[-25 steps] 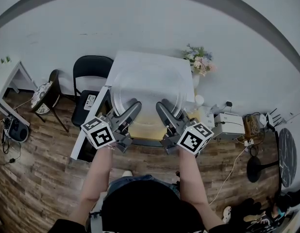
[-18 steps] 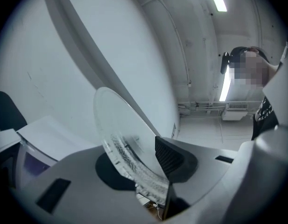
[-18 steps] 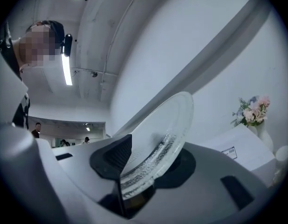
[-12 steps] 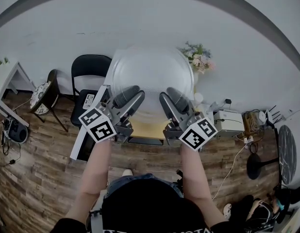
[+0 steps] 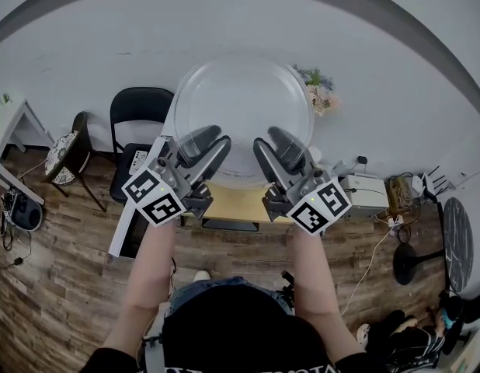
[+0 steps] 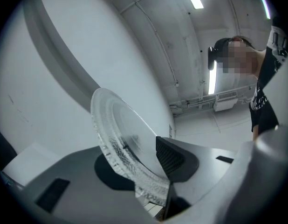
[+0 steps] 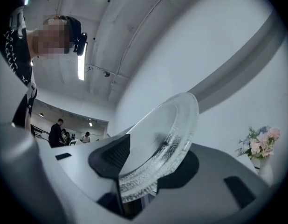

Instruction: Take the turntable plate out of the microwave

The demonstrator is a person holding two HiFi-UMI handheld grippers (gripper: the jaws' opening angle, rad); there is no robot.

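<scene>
The clear glass turntable plate (image 5: 244, 103) hangs in the air above the microwave (image 5: 224, 207), whose lit cavity stands open below it. My left gripper (image 5: 203, 149) grips the plate's near rim on the left and my right gripper (image 5: 275, 149) grips it on the right. In the left gripper view the ribbed rim of the plate (image 6: 117, 129) runs between the jaws of the left gripper (image 6: 141, 166), tilted upward. The right gripper view shows the plate (image 7: 169, 125) the same way in the right gripper (image 7: 148, 163), whose jaws have just been opening a little with the rim still between them.
The microwave door (image 5: 131, 216) hangs open to the left. A black chair (image 5: 140, 127) stands left of it, with a white table (image 5: 8, 119) further left. Flowers (image 5: 319, 93) and a white box (image 5: 366, 195) with cables sit at the right. A wall lies behind.
Both grippers have risen together with the plate. It now sits higher and larger in the head view and covers the microwave's white top.
</scene>
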